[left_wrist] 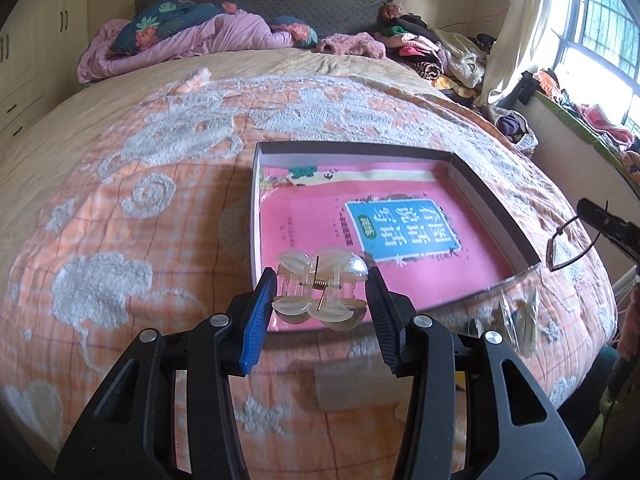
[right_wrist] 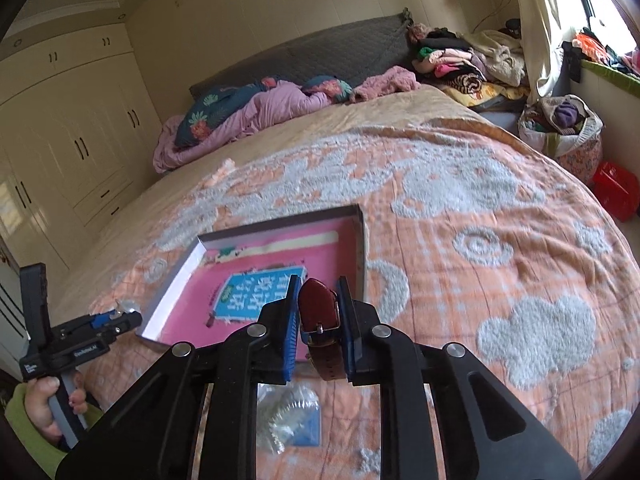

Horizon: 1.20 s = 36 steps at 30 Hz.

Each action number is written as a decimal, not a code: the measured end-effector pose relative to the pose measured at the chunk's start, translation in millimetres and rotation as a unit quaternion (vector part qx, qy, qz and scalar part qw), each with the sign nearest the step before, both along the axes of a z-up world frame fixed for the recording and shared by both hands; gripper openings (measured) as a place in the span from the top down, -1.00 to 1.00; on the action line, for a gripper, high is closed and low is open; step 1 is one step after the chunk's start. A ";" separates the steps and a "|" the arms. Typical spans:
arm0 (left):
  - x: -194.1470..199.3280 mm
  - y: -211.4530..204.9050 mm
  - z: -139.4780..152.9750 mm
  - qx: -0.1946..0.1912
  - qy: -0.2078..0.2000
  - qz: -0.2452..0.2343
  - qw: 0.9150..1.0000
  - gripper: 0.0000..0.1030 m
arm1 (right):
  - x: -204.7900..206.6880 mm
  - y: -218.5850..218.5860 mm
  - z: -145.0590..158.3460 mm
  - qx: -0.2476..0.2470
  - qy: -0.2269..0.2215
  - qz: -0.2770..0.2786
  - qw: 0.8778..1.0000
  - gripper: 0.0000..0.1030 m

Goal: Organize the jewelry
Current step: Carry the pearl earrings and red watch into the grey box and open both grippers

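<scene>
Jewelry pieces sit in both tools. The left gripper (left_wrist: 321, 294) pinches a translucent, pearly hair claw clip (left_wrist: 320, 292) with a coiled metal spring, its blue ribbed pads pressed against the clip's sides, just above the near edge of a shallow cardboard box (left_wrist: 486, 196). The right gripper (right_wrist: 318, 330) is clamped on a dark red leather watch strap (right_wrist: 318, 312) with a metal buckle, held over the box's near right corner. Inside the box lies a pink booklet (left_wrist: 424, 248) whose blue label carries large Chinese characters, upside down in the left wrist view. The box rests on a bed's orange quilt (right_wrist: 480, 280) with fluffy white tufted patterns. Clear plastic packets (right_wrist: 290, 416) lie on the quilt beneath the right gripper.
</scene>
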<state>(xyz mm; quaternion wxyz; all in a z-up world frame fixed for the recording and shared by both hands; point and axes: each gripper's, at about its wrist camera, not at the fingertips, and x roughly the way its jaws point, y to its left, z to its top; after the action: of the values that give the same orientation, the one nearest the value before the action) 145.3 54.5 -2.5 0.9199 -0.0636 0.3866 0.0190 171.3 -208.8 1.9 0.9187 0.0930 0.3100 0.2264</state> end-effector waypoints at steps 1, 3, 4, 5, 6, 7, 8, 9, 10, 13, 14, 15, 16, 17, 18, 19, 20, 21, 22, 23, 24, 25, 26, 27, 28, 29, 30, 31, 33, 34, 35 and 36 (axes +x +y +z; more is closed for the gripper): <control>3.5 -0.5 0.4 0.001 -0.001 0.001 1.000 0.27 | 3.6 2.4 2.1 0.002 -0.002 0.001 1.000 0.67; 9.0 0.3 0.7 0.002 -0.002 0.001 1.000 0.27 | 9.1 7.6 4.8 0.003 -0.006 0.003 1.000 0.68; 12.0 0.3 0.9 0.002 -0.003 0.001 1.000 0.27 | 11.6 10.9 5.4 0.002 -0.008 0.004 1.000 0.68; 15.4 0.4 1.5 0.003 -0.006 0.002 1.000 0.27 | 15.7 14.7 5.7 -0.001 -0.009 0.005 1.000 0.67; 17.5 0.0 1.7 0.005 -0.006 0.003 1.000 0.27 | 19.6 18.1 5.7 -0.002 -0.010 0.005 1.000 0.67; 21.0 -0.4 1.0 0.007 -0.005 0.004 1.000 0.27 | 23.1 21.3 5.6 -0.003 -0.010 0.006 1.000 0.68; 23.2 0.0 0.6 0.006 -0.005 0.004 1.000 0.27 | 26.4 24.0 5.5 -0.005 -0.011 0.005 1.000 0.68; 26.8 0.1 -0.7 0.007 -0.003 0.005 1.000 0.27 | 29.8 26.7 5.2 -0.006 -0.010 0.005 1.000 0.68; 30.4 -0.1 -2.5 0.008 0.000 0.006 1.000 0.27 | 33.1 29.5 4.5 -0.008 -0.011 0.005 1.000 0.68; 38.6 0.5 -7.7 0.009 0.007 0.007 1.000 0.27 | 42.4 35.9 0.1 -0.012 -0.008 0.003 1.000 0.68; 40.9 0.5 -9.8 0.010 0.010 0.008 1.000 0.27 | 45.6 38.2 -2.2 -0.014 -0.006 0.003 1.000 0.68; 43.9 0.6 -12.5 0.010 0.013 0.008 1.000 0.27 | 47.9 39.4 -4.9 -0.016 -0.003 0.003 1.000 0.68; 46.4 0.5 -14.8 0.011 0.016 0.009 1.000 0.27 | 49.7 41.2 -8.0 -0.018 0.000 0.002 1.000 0.68; 48.7 0.7 -16.9 0.011 0.018 0.010 1.000 0.27 | 52.3 42.6 -11.8 -0.021 0.003 0.001 1.000 0.68; 49.5 0.5 -18.2 0.011 0.019 0.010 1.000 0.27 | 54.1 43.7 -15.3 -0.021 0.007 0.002 1.000 0.68; 51.4 0.5 -20.6 0.012 0.022 0.011 1.000 0.27 | 56.1 44.0 -19.4 -0.022 0.012 0.001 1.000 0.67; 52.8 1.3 -21.9 0.011 0.023 0.011 1.000 0.27 | 57.6 44.2 -22.1 -0.022 0.015 0.001 1.000 0.68; 54.1 1.6 -23.8 0.012 0.024 0.012 1.000 0.27 | 59.1 44.3 -25.7 -0.023 0.019 0.000 1.000 0.67; 55.4 2.0 -25.7 0.013 0.027 0.013 0.999 0.27 | 60.5 44.1 -29.3 -0.025 0.022 -0.001 0.999 0.67; 56.5 2.7 -27.3 0.013 0.029 0.014 0.999 0.27 | 61.4 44.1 -31.9 -0.026 0.025 -0.003 0.999 0.67; 57.2 3.8 -28.9 0.012 0.030 0.015 0.999 0.27 | 62.6 43.6 -35.0 -0.026 0.029 -0.004 0.999 0.67; 58.4 4.5 -29.8 0.012 0.032 0.016 0.999 0.27 | 63.6 43.3 -38.1 -0.025 0.034 -0.005 0.999 0.67; 59.2 5.1 -30.3 0.011 0.032 0.017 0.999 0.27 | 64.9 43.0 -40.3 -0.024 0.037 -0.005 0.999 0.67; 59.8 5.5 -31.4 0.012 0.033 0.018 0.999 0.27 | 65.8 42.5 -42.2 -0.024 0.039 -0.006 0.999 0.67; 60.7 5.8 -31.7 0.012 0.034 0.018 0.999 0.27 | 66.7 42.0 -44.6 -0.023 0.042 -0.007 0.999 0.67; 61.2 6.0 -32.5 0.012 0.035 0.019 0.999 0.27 | 66.5 41.2 -45.4 -0.021 0.043 -0.007 0.999 0.67; 61.9 5.9 -32.7 0.011 0.036 0.020 0.999 0.27 | 66.4 40.5 -45.9 -0.020 0.043 -0.008 0.999 0.67; 62.3 5.9 -33.1 0.011 0.036 0.020 0.999 0.27 | 66.7 40.1 -45.9 -0.019 0.043 -0.009 0.999 0.66; 62.9 5.8 -33.4 0.011 0.037 0.021 0.999 0.27 | 67.1 38.5 -46.4 -0.016 0.045 -0.011 0.999 0.66; 62.9 5.5 -33.6 0.011 0.038 0.020 0.999 0.27 | 67.1 37.6 -47.1 -0.015 0.047 -0.011 0.999 0.66; 63.1 5.3 -33.9 0.011 0.038 0.020 0.999 0.27 | 67.0 37.2 -47.1 -0.014 0.048 -0.011 0.999 0.56; 63.1 4.8 -33.8 0.012 0.038 0.021 0.999 0.27 | 66.4 35.9 -47.4 -0.010 0.050 -0.012 0.999 0.43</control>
<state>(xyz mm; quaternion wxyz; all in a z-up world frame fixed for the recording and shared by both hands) 208.3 59.3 -36.3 0.9044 -0.0602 0.4201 0.0449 237.7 -173.0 -45.5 0.9055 0.0984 0.3566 0.2078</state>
